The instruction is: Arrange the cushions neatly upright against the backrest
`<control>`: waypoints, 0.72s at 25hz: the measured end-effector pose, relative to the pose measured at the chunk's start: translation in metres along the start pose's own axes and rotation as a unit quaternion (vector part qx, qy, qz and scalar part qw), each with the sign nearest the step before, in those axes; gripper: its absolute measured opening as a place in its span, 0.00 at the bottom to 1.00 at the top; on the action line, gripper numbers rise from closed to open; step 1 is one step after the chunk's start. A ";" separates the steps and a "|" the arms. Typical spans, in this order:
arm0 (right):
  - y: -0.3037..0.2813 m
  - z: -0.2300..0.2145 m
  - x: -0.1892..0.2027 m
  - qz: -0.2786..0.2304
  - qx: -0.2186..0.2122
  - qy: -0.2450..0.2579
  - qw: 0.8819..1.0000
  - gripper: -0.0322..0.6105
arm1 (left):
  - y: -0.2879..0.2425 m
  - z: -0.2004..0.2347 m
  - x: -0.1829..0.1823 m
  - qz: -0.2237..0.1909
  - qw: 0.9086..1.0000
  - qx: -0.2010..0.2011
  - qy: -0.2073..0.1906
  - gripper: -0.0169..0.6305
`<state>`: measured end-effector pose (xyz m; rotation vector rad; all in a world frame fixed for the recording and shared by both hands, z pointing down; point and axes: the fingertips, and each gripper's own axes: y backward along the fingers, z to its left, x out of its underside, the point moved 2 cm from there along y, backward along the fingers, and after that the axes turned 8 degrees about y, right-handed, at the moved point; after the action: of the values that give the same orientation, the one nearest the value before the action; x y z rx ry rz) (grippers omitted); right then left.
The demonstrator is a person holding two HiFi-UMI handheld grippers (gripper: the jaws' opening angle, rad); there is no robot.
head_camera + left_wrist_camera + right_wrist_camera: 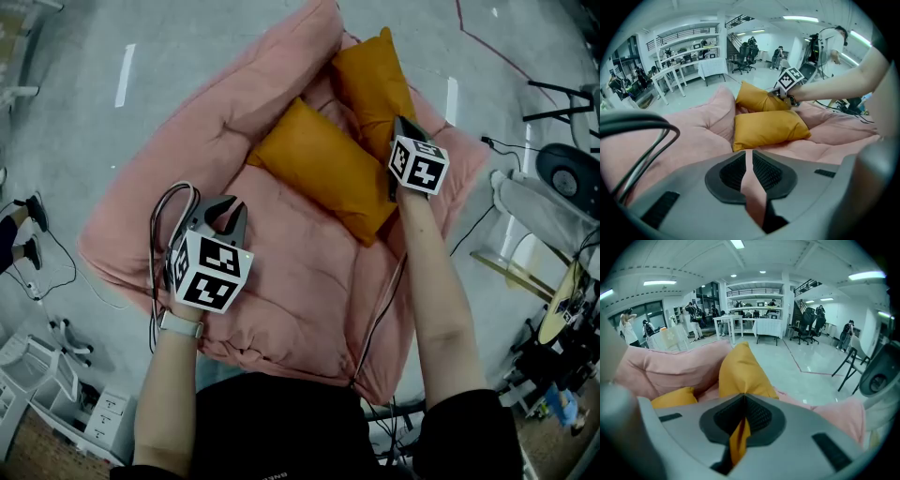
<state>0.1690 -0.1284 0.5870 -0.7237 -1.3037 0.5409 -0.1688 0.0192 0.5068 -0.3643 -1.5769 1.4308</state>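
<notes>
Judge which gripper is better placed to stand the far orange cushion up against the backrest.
Right. The right gripper is shut on the far orange cushion; the left gripper is down over the pink seat, on neither cushion.

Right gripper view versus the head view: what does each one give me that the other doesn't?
Only the right gripper view: the right gripper's jaws pinching orange fabric of the far cushion. Only the head view: the left gripper over the pink sofa's seat, and the near cushion lying flat. Both: two orange cushions on the pink sofa.
</notes>
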 end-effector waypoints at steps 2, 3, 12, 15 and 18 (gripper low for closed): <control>0.008 -0.003 -0.011 -0.012 0.008 0.020 1.000 0.07 | -0.002 0.000 0.001 0.001 1.000 0.002 0.001 0.10; 0.013 -0.004 -0.016 -0.017 0.011 0.030 0.999 0.07 | -0.002 0.001 0.001 0.001 1.000 0.003 0.001 0.10; 0.081 -0.008 -0.058 -0.062 -0.004 0.047 0.997 0.07 | -0.001 0.000 -0.004 -0.009 1.000 0.028 0.008 0.10; 0.110 0.000 -0.067 -0.071 -0.005 0.049 0.996 0.07 | 0.004 -0.001 -0.018 -0.023 0.999 0.042 -0.005 0.10; 0.135 0.014 -0.068 -0.067 -0.020 0.055 0.996 0.07 | 0.015 -0.005 -0.036 -0.042 0.998 0.050 -0.019 0.11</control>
<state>0.1471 -0.0844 0.4432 -0.6842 -1.2542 0.3623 -0.1517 0.0002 0.4772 -0.2104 -1.5263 1.4523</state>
